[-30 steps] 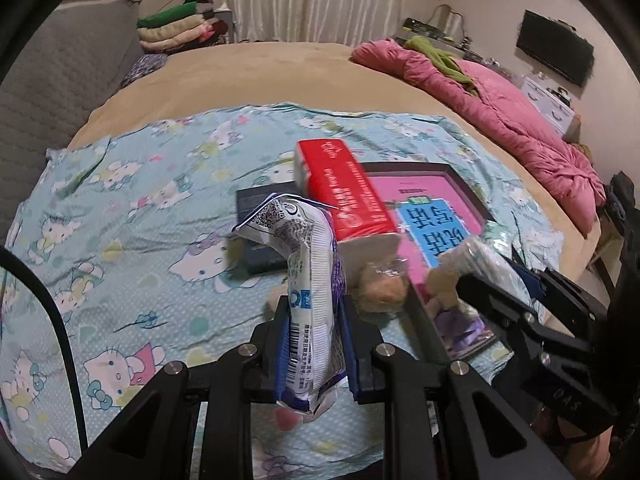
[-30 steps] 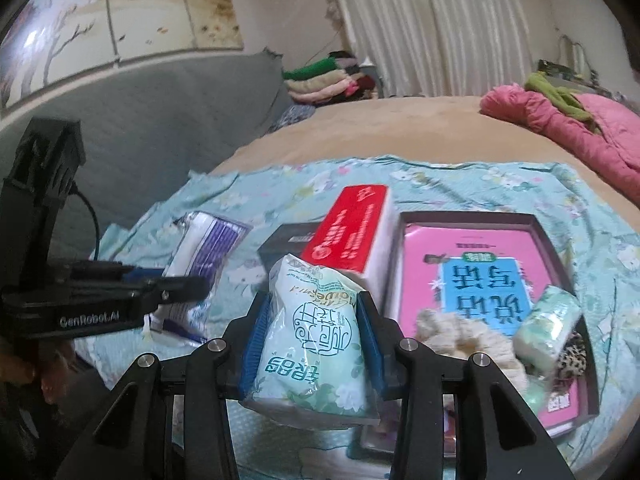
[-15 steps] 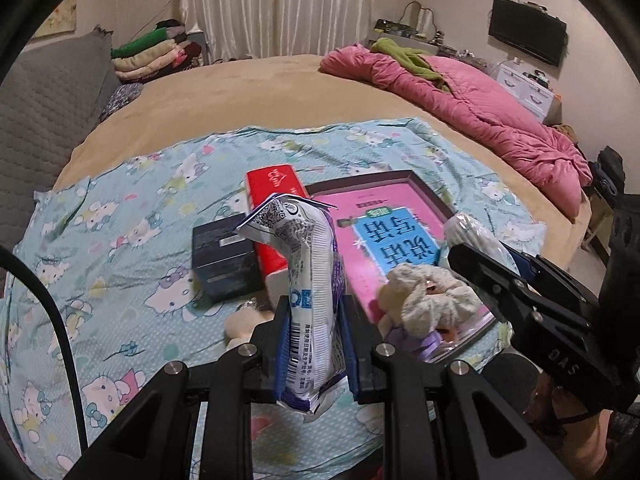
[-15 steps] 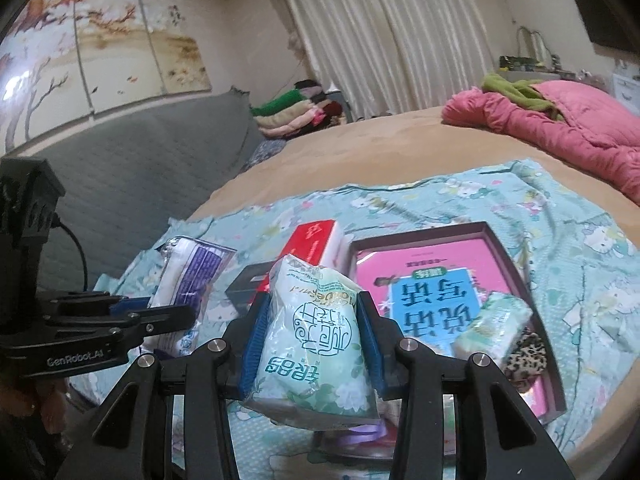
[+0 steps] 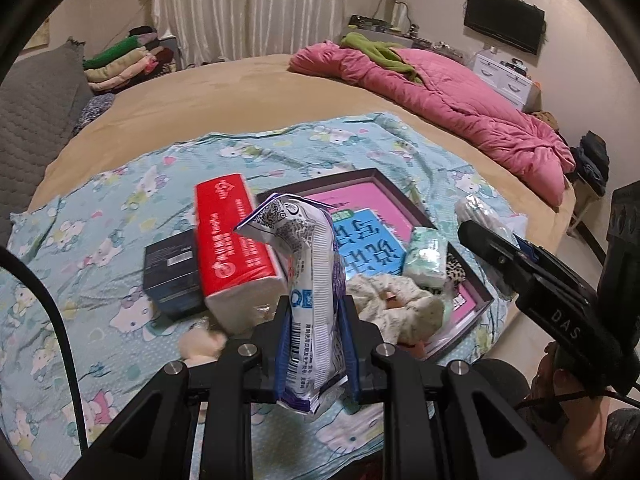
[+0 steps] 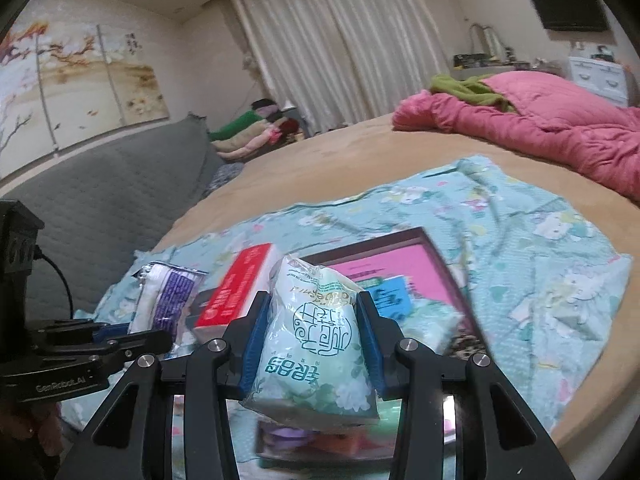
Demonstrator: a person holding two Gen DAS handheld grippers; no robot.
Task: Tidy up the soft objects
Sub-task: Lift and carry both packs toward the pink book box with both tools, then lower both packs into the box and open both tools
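left gripper [image 5: 314, 332] clamps white-purple packet [image 5: 312, 280] (upright) | right gripper [image 6: 310, 344] clamps green tissue pack [image 6: 316, 336] | both above tray [image 5: 472, 280]

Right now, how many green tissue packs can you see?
2: one green tissue pack clamped in the right claw, another lying in the tray. More may be hidden.

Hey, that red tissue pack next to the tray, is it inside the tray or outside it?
Outside. The red tissue pack lies beside the tray's left rim, propped on a dark box.

Tray's [image 6: 452, 276] near contents motion-blurred
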